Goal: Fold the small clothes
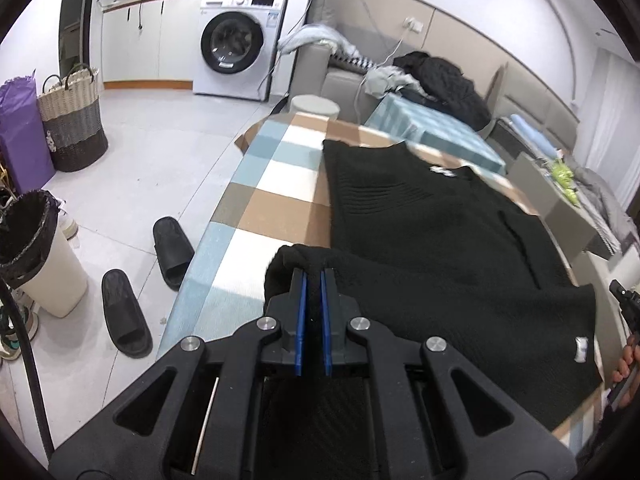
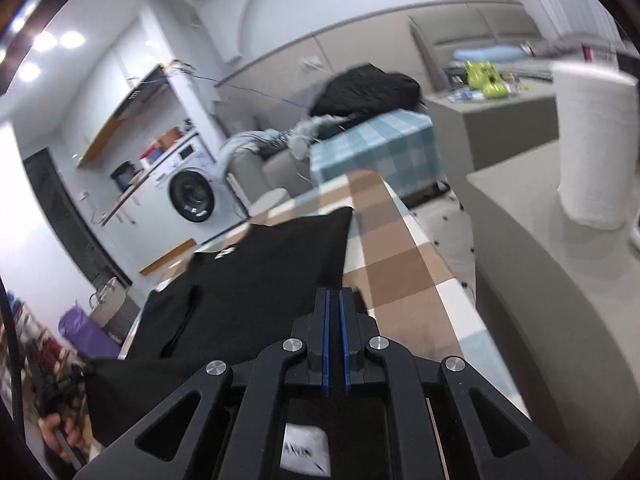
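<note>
A black knitted garment (image 1: 440,240) lies spread on the table's checked cloth (image 1: 272,200), its white neck label (image 1: 442,170) at the far end. My left gripper (image 1: 314,272) is shut on the garment's near left corner, which bunches around the blue pads. In the right wrist view the same garment (image 2: 260,280) stretches away to the left. My right gripper (image 2: 334,292) is shut at its near right edge, with dark cloth at the fingertips. The near hem, carrying a white tag (image 1: 580,349), hangs raised between the two grippers. A hand (image 1: 626,360) holding the right gripper shows at the frame's edge.
Two black slippers (image 1: 172,252) and a lined bin (image 1: 36,252) stand on the floor left of the table. Baskets (image 1: 74,120) and a washing machine (image 1: 236,40) are farther back. A sofa with dark clothes (image 1: 444,84) lies beyond. A white paper roll (image 2: 592,144) stands on a grey surface to the right.
</note>
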The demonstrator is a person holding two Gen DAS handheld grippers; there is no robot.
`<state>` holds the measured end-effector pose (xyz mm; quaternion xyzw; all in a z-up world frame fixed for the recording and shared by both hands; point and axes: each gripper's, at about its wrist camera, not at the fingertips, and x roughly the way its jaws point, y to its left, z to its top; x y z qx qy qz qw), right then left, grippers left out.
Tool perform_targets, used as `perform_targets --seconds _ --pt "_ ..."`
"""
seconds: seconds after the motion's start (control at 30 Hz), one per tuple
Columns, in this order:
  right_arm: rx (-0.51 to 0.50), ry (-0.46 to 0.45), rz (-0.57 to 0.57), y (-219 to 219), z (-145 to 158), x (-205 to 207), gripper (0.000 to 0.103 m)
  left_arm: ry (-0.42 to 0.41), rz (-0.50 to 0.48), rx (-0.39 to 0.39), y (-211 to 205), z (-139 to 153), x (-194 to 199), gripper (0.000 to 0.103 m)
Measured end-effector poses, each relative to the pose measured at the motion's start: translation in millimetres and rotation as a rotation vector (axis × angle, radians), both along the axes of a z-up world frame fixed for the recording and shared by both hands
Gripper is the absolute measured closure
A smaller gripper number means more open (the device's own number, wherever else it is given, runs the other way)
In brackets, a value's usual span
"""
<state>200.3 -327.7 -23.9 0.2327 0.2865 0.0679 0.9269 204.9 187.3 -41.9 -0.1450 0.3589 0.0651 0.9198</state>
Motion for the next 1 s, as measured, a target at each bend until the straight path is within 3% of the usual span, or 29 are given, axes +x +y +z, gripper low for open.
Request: perform_targets --seconds 0.1,0.2,0.27,0.3,0.33,0.43,0.47,0.57,0.7,0.8,0.83,0.93,1.0 --pt "-0.011 0.064 -0.009 2 -10 19 0.098 0.040 0.005 -0.010 1 -14 20 0.098" --pt "0.006 0.116 0.069 3 -23 19 0.083 0.067 -0.002 -0.004 3 -25 25 0.095" --pt "0.006 0.131 0.105 5 -29 16 0.057 0.084 -0.006 -0.013 5 -32 23 0.076" --pt "0.007 0.131 0.124 6 -31 14 0.057 0.088 -0.013 -0.024 5 -35 23 0.069" --pt "-0.008 0.134 0.144 9 -34 13 0.056 0.091 -0.018 -0.033 6 -38 24 0.059" --pt "-0.103 0.140 0.133 21 -36 16 0.060 0.090 -0.002 -0.026 5 -44 27 0.058" --pt "-0.116 0.142 0.140 23 -36 19 0.074 0.086 0.008 -0.028 5 -45 28 0.058" --pt "-0.129 0.105 0.160 28 -30 24 0.096 0.070 0.036 -0.053 9 -43 27 0.058" --pt "-0.074 0.024 0.125 21 -14 24 0.096 0.030 0.060 -0.040 11 -37 23 0.059" --pt "-0.094 0.099 0.108 21 -21 38 0.095 0.050 0.094 -0.049 15 -42 28 0.059" --pt "-0.079 0.135 0.126 21 -25 41 0.087 0.060 0.090 -0.061 16 -43 28 0.058" --pt "-0.021 0.171 0.150 15 -35 39 0.046 0.097 0.054 -0.087 15 -50 30 0.039" --pt "-0.005 0.176 0.177 15 -39 36 0.043 0.107 0.025 -0.080 8 -55 34 0.038"
